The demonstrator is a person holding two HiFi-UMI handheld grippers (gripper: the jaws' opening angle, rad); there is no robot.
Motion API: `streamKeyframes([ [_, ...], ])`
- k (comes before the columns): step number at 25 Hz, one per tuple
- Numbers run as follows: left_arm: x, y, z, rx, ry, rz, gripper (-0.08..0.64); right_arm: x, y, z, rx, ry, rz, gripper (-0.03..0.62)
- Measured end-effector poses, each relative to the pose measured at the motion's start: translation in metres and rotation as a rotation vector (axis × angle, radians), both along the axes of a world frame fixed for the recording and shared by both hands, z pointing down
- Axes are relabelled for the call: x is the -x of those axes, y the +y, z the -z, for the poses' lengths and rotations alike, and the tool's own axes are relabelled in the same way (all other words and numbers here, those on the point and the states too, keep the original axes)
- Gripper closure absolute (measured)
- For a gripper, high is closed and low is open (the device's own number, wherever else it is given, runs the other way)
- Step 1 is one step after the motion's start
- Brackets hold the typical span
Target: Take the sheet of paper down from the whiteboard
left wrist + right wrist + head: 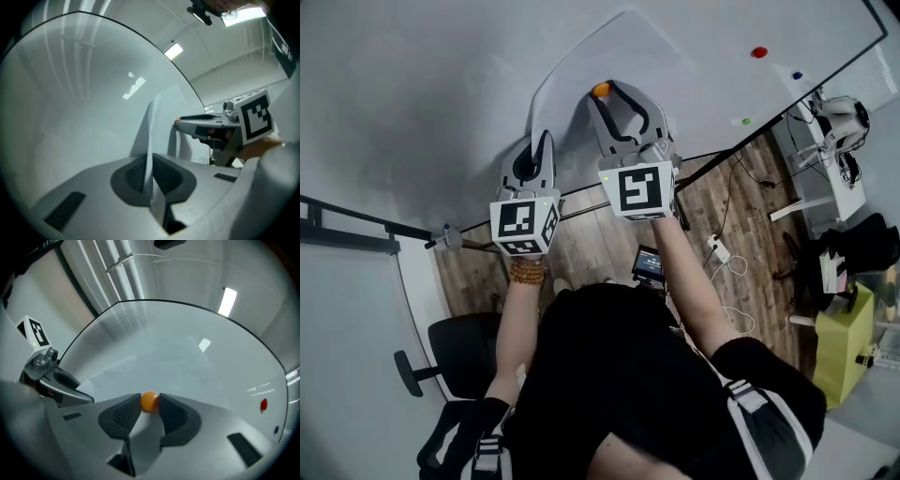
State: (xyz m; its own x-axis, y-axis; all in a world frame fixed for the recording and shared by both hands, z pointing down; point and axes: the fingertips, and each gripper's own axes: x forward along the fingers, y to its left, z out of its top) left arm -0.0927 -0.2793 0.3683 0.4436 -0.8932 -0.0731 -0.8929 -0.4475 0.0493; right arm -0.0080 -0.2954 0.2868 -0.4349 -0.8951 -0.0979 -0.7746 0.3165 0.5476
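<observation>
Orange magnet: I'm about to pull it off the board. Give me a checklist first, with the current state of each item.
1. Right gripper shut on the orange magnet: ok.
2. Left gripper clamped on the edge of the sheet of paper: ok.
3. Red magnet, blue magnet and green magnet sit on the whiteboard, off the sheet: ok.
4. The two grippers are apart, not touching each other: ok.
5. No further magnet on the part of the sheet hidden behind the grippers: cannot tell.
</observation>
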Motion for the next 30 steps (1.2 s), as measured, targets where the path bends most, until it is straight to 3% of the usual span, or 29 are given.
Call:
streamKeyframes([
  [30, 0.0042, -0.0021, -0.0021, 0.016, 0.037, 0.004, 0.548, 0.0004, 0.0073, -0.0021, 0.007, 0.0, 0.017, 0.472],
])
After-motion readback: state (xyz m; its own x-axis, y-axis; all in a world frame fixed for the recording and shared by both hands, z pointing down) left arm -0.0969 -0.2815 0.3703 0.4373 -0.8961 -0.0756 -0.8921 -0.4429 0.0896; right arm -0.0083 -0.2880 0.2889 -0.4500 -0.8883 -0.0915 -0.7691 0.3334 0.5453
